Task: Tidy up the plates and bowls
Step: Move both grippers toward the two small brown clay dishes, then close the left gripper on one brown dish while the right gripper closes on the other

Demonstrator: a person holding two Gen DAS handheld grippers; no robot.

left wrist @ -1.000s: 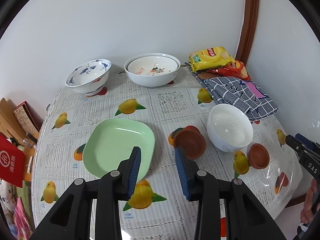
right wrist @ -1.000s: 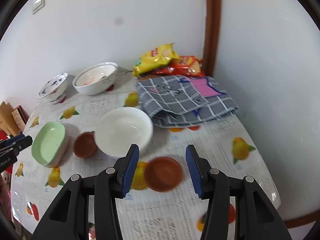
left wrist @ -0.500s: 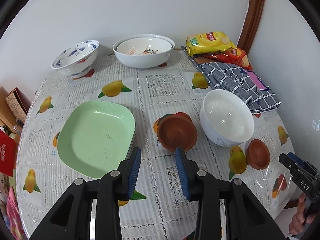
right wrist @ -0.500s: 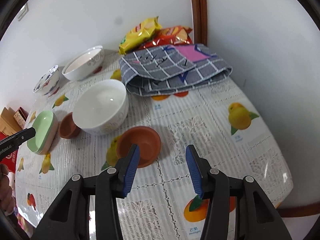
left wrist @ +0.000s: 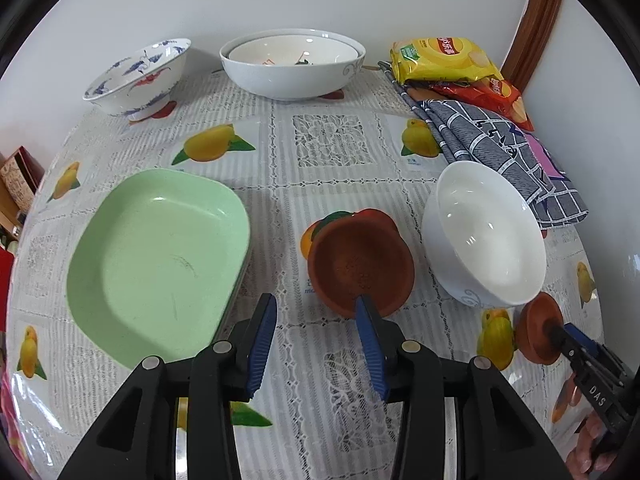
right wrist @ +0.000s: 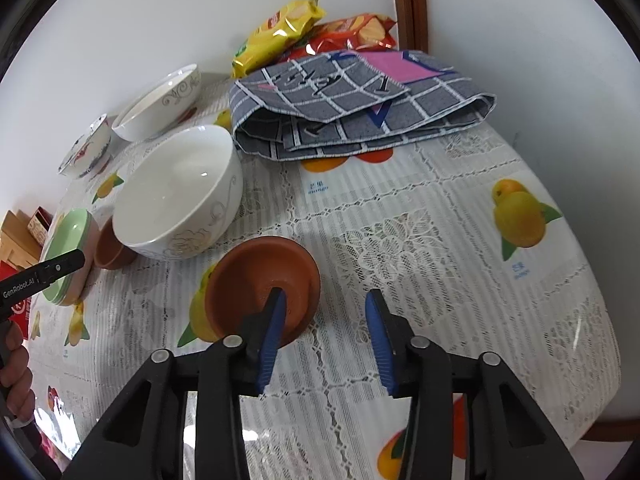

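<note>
Both grippers have descended, each straddling a brown dish rim with jaws wide and empty: left gripper (left wrist: 316,336) at its brown dish (left wrist: 360,266) (beside the green plate (left wrist: 156,260)), right gripper (right wrist: 326,336) at its own dish (right wrist: 264,290). Grasping appears imminent.

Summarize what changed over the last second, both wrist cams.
Both grippers advanced and dropped toward the small terracotta dishes. The left gripper now has one finger over the near rim of the terracotta dish beside the green square plate. The right gripper has one finger inside the other terracotta dish. Both remain open; nothing is grasped. The white bowl, the dishes and the checked cloth have not moved.
</note>
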